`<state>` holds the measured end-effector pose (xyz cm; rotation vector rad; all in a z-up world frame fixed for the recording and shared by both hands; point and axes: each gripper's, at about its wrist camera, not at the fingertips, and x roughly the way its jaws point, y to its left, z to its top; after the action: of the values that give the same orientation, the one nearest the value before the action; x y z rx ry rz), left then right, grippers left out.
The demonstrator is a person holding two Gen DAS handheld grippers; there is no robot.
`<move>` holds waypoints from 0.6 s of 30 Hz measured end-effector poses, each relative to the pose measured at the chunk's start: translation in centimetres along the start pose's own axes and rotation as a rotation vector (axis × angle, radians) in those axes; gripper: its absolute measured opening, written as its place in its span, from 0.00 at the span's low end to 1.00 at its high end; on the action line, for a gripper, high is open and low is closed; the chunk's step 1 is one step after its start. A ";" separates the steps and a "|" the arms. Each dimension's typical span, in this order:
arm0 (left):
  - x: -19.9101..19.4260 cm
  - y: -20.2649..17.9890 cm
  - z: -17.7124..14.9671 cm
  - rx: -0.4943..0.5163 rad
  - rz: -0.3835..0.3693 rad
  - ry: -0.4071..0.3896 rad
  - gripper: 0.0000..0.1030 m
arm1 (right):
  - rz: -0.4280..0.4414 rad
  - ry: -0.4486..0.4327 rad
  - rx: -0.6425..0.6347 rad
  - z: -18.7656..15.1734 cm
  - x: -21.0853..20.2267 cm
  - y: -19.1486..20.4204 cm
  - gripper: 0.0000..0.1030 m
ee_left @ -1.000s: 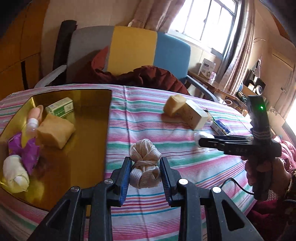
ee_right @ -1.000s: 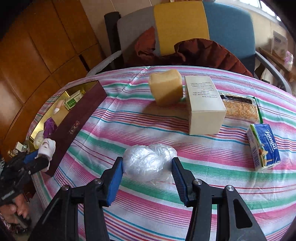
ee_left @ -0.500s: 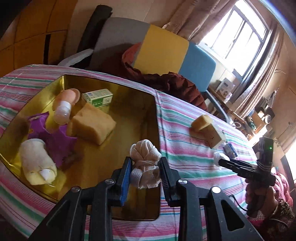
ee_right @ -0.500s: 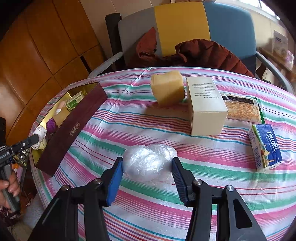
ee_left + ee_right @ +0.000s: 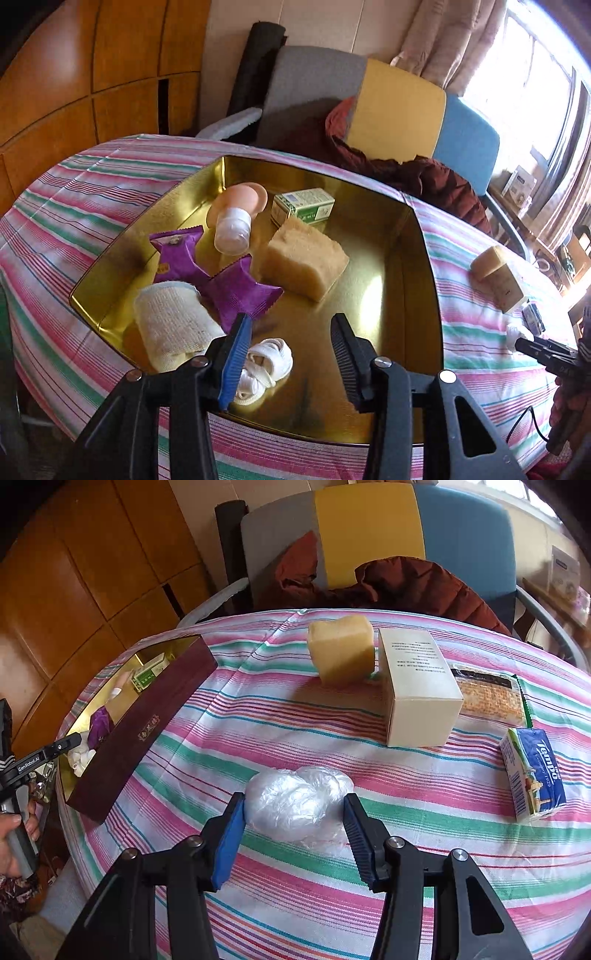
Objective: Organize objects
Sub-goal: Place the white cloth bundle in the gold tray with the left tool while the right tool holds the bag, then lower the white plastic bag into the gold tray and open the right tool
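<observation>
Left gripper just opened, knotted cloth bundle dropped into gold tray; right gripper closed on plastic-wrap ball, next in.

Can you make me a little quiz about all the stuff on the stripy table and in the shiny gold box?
1. True or false: the left claw is squeezing the knotted white cloth bundle.
2. What sits between the right claw's fingers? A) a yellow sponge B) a crumpled clear plastic bag C) a tissue pack
3. Fill in: the small green and white carton lies inside the ____.

Key:
1. False. Its jaws have just been opening, and the bundle lies loose in the gold tin.
2. B, the crumpled clear plastic bag.
3. Gold tin.
</observation>
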<state>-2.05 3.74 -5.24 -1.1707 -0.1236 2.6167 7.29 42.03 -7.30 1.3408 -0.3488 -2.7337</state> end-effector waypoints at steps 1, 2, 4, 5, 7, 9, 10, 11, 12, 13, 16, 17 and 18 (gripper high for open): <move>-0.2 0.1 -0.2 -0.009 -0.002 -0.012 0.44 | 0.000 -0.001 -0.001 0.0 0.0 0.1 0.52; -0.4 0.1 -0.4 -0.018 -0.006 -0.022 0.44 | 0.001 -0.001 -0.001 0.0 0.0 0.1 0.52; -1.0 0.0 -1.0 -0.033 -0.016 -0.031 0.44 | 0.002 0.004 -0.006 -0.1 0.1 0.3 0.52; -1.1 -0.2 -1.3 -0.032 -0.027 -0.034 0.44 | 0.001 0.008 -0.012 -0.1 0.2 0.5 0.52; -1.2 -0.9 -1.7 -0.017 -0.043 -0.034 0.44 | -0.002 0.013 -0.027 -0.3 0.3 1.0 0.52; -1.3 -1.6 -2.1 0.008 -0.051 -0.034 0.44 | 0.002 0.019 -0.033 -0.5 0.4 1.6 0.52; -1.3 -2.0 -2.2 0.020 -0.058 -0.032 0.44 | -0.001 0.023 -0.039 -0.6 0.5 1.9 0.52; -1.4 -2.3 -2.4 0.031 -0.067 -0.031 0.44 | -0.014 0.027 -0.053 -0.8 0.5 2.4 0.52; -1.6 -2.7 -2.7 0.044 -0.077 -0.033 0.44 | -0.024 0.030 -0.066 -0.8 0.5 2.9 0.52; -1.7 -3.0 -2.9 0.054 -0.088 -0.033 0.44 | -0.026 0.035 -0.074 -0.9 0.5 3.3 0.52; -2.3 -3.8 -3.4 0.080 -0.103 -0.053 0.44 | -0.004 0.044 -0.086 -0.7 0.3 4.9 0.52; -2.5 -3.9 -3.5 0.082 -0.116 -0.063 0.44 | 0.010 0.041 -0.083 -0.4 0.1 5.5 0.52; -2.9 -3.9 -3.5 0.080 -0.129 -0.082 0.44 | 0.024 0.035 -0.077 0.0 -0.1 6.1 0.52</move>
<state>3.21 6.59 -4.78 -0.9953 -0.1056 2.5325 7.18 36.12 -5.82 1.3538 -0.2522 -2.6716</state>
